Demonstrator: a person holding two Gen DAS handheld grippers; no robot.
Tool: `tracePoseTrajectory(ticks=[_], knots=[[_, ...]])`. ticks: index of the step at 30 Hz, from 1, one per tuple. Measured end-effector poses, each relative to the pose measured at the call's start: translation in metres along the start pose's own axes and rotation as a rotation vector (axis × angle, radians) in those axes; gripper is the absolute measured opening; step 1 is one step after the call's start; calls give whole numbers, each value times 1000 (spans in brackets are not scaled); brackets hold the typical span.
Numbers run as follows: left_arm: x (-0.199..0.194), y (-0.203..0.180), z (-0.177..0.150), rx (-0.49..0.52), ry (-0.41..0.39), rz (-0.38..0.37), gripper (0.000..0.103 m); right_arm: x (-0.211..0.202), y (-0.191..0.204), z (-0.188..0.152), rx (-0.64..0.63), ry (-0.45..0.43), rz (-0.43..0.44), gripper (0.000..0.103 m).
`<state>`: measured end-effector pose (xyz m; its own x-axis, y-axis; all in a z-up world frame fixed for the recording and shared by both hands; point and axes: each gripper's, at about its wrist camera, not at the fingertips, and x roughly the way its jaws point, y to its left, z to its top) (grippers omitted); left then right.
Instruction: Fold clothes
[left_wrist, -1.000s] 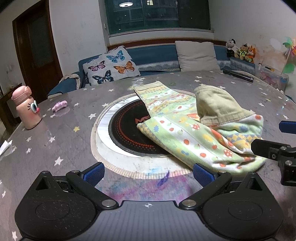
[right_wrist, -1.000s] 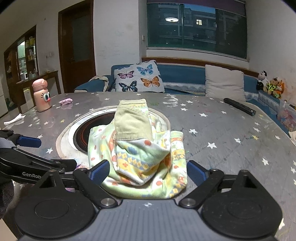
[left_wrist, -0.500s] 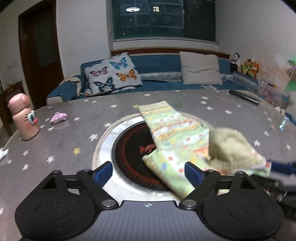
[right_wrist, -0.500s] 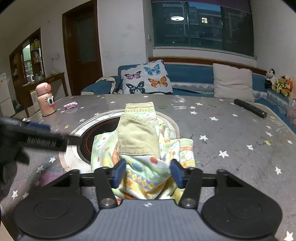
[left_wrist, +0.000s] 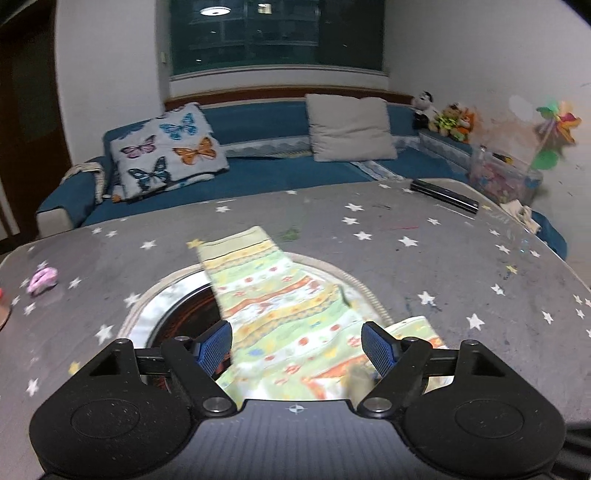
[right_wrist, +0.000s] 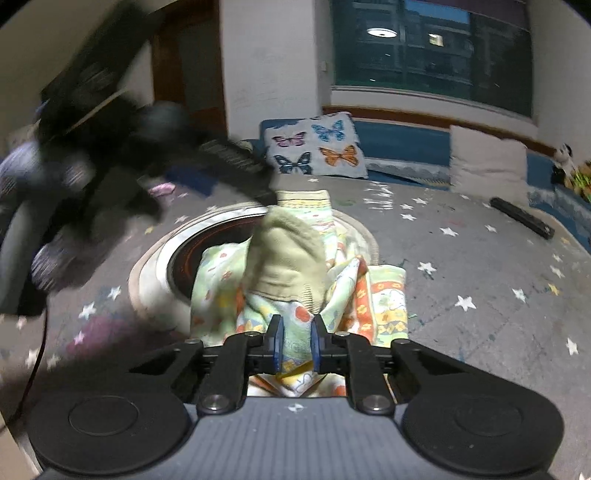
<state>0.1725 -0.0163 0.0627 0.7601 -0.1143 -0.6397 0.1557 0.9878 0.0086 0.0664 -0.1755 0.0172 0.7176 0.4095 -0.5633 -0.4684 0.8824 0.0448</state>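
The right gripper (right_wrist: 294, 343) has its jaws clamped on the near edge of the patterned garment (right_wrist: 295, 280); the left gripper (left_wrist: 297, 345) hovers over it on the tabletop (left_wrist: 443, 258), jaws apart.

Star-print bench (left_wrist: 424, 258) with round inset burner (right_wrist: 207, 251) | black remote (left_wrist: 445, 195) far right | pink clip (left_wrist: 42, 280) far left | butterfly cushion (left_wrist: 168, 151), plain pillow (left_wrist: 351, 127) on blue sofa (left_wrist: 269, 173) | plush toys (left_wrist: 445, 118) by wall

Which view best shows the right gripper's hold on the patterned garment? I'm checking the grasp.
The right wrist view: the right gripper is shut on the patterned garment, cloth bunched between its pads. The left wrist view shows the garment's flat part, not that grasp.
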Motion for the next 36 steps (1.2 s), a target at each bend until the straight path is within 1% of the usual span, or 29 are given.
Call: tracePoseTrajectory(ticks=[2,5,8,11,13,16,17,18,19,22,23,29,31,36], knots=[[8,-4,3,16,13,-12,79,0,3,-2,-15,6,17,11],[24,-7,7,12,50,-38,79,2,6,-5,-35,17,36,11],[41,-14,7,31,103,-95,79,7,6,-8,-29,23,45,11],[55,-23,4,85,143,-112,78,9,4,-8,-18,24,54,11],[62,-25,1,99,172,-126,65,9,2,-8,-14,25,60,11],[72,-26,-3,108,216,-161,51,11,0,-8,-14,26,68,11],[74,-26,-4,109,224,-176,48,11,0,-8,-16,26,71,11],[76,-26,-5,110,233,-190,41,11,-1,-8,-18,26,73,11],[76,-25,-6,111,236,-196,31,12,-1,-8,-20,25,74,11],[73,-23,-9,111,226,-201,11,12,-3,-8,-19,21,77,11],[67,-19,-11,100,214,-193,7,11,-3,-7,-18,18,78,11],[32,7,-19,29,141,-150,4,3,-9,-2,14,-4,87,13],[21,15,-22,5,116,-135,4,-1,-10,1,25,-13,93,17],[-11,39,-33,-62,60,-99,3,-13,-15,13,46,-48,110,18]])
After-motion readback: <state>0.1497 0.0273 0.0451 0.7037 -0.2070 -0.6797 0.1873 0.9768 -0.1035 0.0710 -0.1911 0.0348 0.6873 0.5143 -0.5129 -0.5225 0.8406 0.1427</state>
